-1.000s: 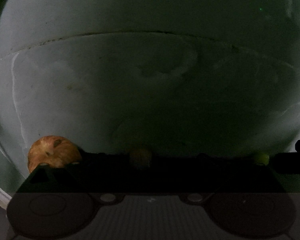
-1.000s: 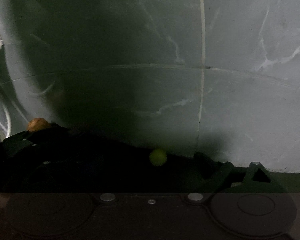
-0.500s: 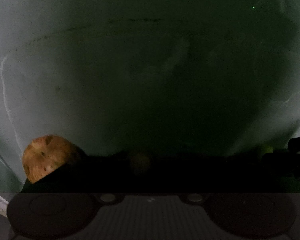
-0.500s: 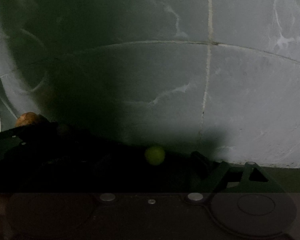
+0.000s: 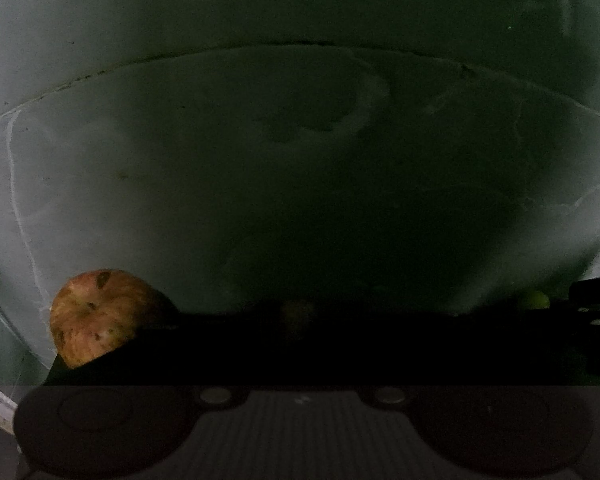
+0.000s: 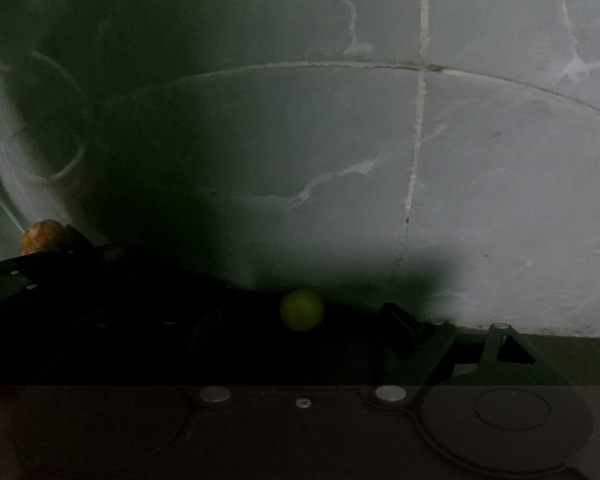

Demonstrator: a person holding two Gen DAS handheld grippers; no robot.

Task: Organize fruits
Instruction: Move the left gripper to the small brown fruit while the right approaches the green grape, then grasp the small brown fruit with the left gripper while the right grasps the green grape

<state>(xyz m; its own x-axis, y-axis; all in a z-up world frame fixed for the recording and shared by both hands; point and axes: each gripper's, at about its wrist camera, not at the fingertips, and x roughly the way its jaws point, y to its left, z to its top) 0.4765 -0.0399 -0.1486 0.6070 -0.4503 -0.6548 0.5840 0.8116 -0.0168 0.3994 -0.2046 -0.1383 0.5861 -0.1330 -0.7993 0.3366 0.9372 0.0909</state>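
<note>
Two grabs at once: left tongs (image 5: 300,332) clenched, perhaps on a small dim fruit (image 5: 298,310) near the apple (image 5: 100,316) – too dark to tell; right tongs (image 6: 300,336) have just been narrowing, not yet gripping the green fruit (image 6: 302,308) between them on the tiles (image 6: 500,200) – next I'd say pinch gently, then lift

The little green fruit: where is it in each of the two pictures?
Left wrist view: green fruit at the far right, low, in shadow.
Right wrist view: green fruit near the bottom centre, slightly blurred.
Shared landmark: the apple, lower left in both.
</note>
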